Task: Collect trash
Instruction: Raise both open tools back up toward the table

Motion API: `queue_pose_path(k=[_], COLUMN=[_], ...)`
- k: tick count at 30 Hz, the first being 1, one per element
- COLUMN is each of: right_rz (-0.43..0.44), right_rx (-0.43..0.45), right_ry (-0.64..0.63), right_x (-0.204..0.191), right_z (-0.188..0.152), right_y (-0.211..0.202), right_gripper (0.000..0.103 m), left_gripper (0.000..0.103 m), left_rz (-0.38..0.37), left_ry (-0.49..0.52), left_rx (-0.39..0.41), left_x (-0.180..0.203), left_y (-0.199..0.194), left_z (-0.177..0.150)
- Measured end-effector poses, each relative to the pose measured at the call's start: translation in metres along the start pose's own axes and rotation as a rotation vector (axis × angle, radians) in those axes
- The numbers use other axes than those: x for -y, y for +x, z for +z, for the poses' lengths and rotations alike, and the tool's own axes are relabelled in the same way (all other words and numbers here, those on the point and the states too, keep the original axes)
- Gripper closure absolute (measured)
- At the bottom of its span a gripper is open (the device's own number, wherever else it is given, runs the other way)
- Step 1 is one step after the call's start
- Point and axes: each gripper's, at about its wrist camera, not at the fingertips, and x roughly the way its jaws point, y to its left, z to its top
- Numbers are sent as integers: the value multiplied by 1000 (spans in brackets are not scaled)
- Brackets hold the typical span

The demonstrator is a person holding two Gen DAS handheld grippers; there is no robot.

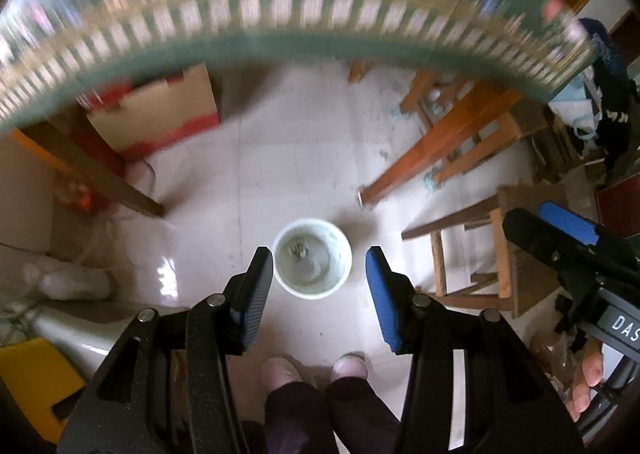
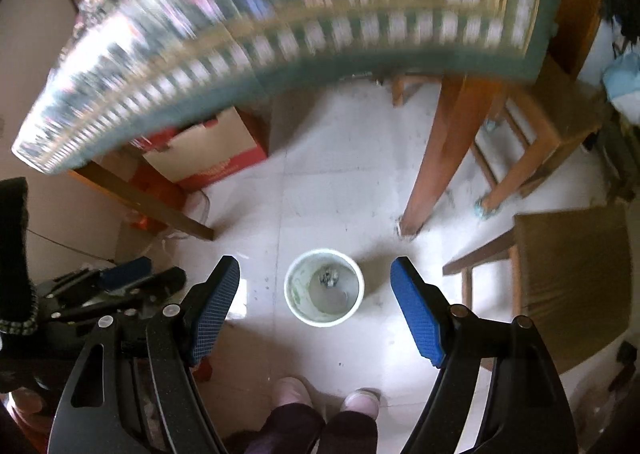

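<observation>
A white round trash bin (image 1: 312, 264) stands on the pale tiled floor, with a small bit of grey trash (image 1: 298, 250) at its bottom. It also shows in the right wrist view (image 2: 324, 287), with the trash (image 2: 329, 277) inside. My left gripper (image 1: 320, 260) is open and empty, held high above the bin. My right gripper (image 2: 316, 268) is open and empty too, above the bin. The right gripper shows at the right edge of the left wrist view (image 1: 560, 238). The left gripper shows at the left of the right wrist view (image 2: 132, 274).
A table with a green patterned cloth (image 1: 304, 13) overhangs ahead, on wooden legs (image 2: 444, 157). A cardboard box (image 1: 156, 109) sits under it. Wooden stools (image 1: 480, 254) stand at the right. The person's feet (image 2: 328, 398) are just behind the bin. A yellow object (image 1: 36, 382) lies at the lower left.
</observation>
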Motion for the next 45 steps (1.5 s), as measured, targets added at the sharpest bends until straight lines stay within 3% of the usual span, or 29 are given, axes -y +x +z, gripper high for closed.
queue_pose_path(k=[6, 14, 24, 26, 30, 34, 36, 38, 45], right_rz=[-4, 0, -39, -50, -75, -105, -104, -94, -99], right_rx=[73, 235, 464, 526, 615, 659, 664, 658, 603], right_ry=[-16, -27, -88, -100, -118, -127, -117, -96, -83], right_x=[-29, -63, -105, -116, -130, -141, -142, -140, -127], right_z=[23, 49, 72, 75, 78, 83, 84, 86, 105], right_y=[-82, -184, -291, -310, -335, -343, -343, -338, -320], right_gripper=[28, 28, 28, 28, 23, 22, 16, 8, 7], left_gripper=[56, 55, 53, 48, 42, 24, 15, 14, 14], left_rz=[-11, -25, -54, -56, -63, -71, -66, -59, -55], left_ry=[14, 48, 71, 90, 119, 127, 125, 116, 91], left_rx=[131, 323, 565, 619, 705, 737, 750, 757, 705], left_x=[7, 21, 20, 18, 13, 6, 2, -2, -6], left_y=[-103, -233, -357, -379, -409, -422, -423, -421, -398], left_z=[26, 54, 62, 62, 59, 60, 61, 65, 88])
